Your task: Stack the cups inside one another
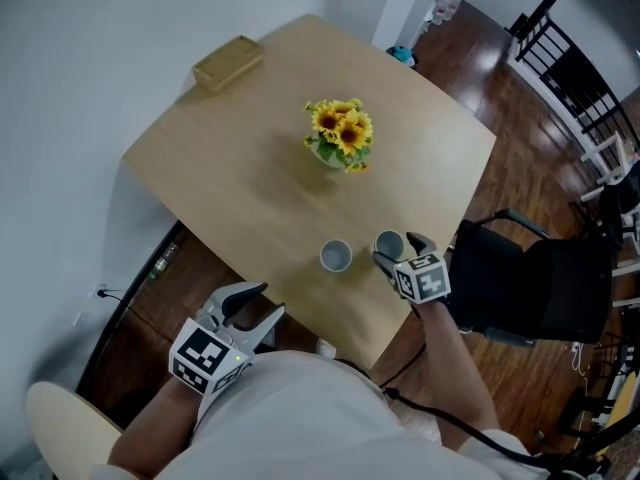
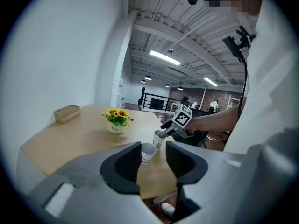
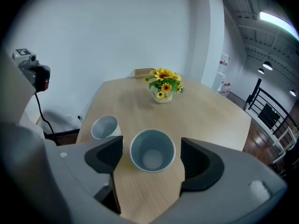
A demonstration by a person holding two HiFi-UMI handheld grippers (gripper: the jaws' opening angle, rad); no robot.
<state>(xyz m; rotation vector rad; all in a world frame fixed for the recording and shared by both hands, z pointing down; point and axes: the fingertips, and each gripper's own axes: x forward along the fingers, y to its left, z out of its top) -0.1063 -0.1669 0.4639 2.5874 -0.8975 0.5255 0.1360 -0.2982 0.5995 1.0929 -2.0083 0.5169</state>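
Two white paper cups stand upright near the table's front edge. The left cup [image 1: 336,256] [image 3: 105,126] stands free. The right cup [image 1: 389,244] [image 3: 152,150] sits between the jaws of my right gripper [image 1: 398,249] [image 3: 152,154], which is open, with a gap showing on each side of the cup. My left gripper [image 1: 268,301] [image 2: 153,156] hangs open and empty off the table's front edge, pointing towards the cups. In the left gripper view the near cup [image 2: 148,152] shows far off between the jaws, with the other cup [image 2: 158,139] behind it.
A pot of sunflowers [image 1: 340,135] [image 3: 163,87] stands mid-table and a cardboard box [image 1: 228,61] lies at the far left corner. The wooden table [image 1: 250,178] has a white wall on its left. A black chair [image 1: 530,288] stands to the right.
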